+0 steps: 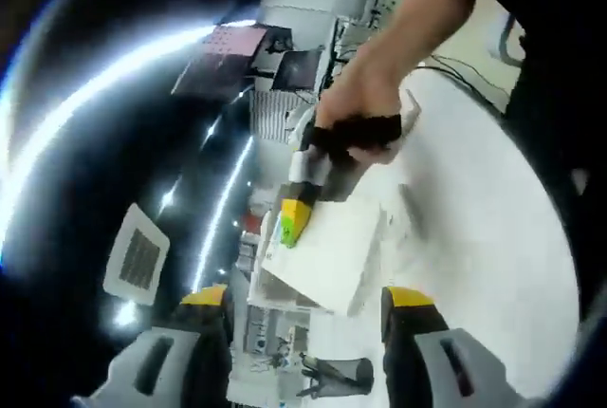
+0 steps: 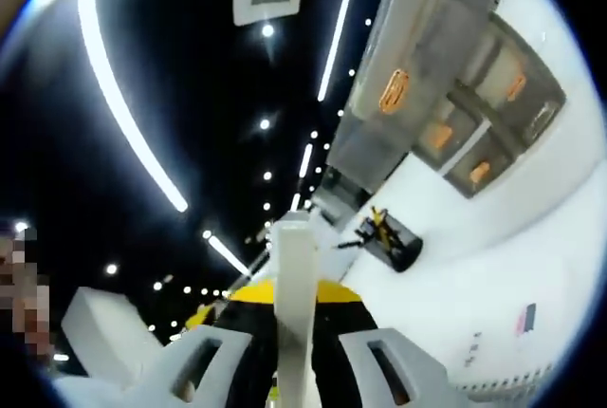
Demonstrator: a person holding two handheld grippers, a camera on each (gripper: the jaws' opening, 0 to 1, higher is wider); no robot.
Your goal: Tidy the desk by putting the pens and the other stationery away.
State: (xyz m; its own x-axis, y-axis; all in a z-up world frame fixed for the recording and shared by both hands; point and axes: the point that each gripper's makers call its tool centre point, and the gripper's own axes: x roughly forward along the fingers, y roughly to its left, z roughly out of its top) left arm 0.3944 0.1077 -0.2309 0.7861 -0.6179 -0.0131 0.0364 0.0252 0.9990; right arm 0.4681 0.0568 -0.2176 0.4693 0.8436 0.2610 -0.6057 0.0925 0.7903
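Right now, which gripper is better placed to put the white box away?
Right. The right gripper is shut on the white box; the left gripper is open and holds nothing.

Plenty of bare white worktop (image 1: 474,228) on the side past the flat white box (image 1: 327,251), so there's room to slide in there. The box itself sits right ahead of the left tongs (image 1: 308,318), and the other tongs (image 1: 299,213) (yellow-green tips, hand (image 1: 365,109) wrapped round them) are parked at its near edge, blocking that way in. In the right gripper view a white slab (image 2: 294,304) stands between the jaws of the right tongs (image 2: 296,356). Beyond it, a black pen cup (image 2: 394,242) lies on the worktop in front of grey stacked drawers with orange handles (image 2: 446,95), open surface around it.
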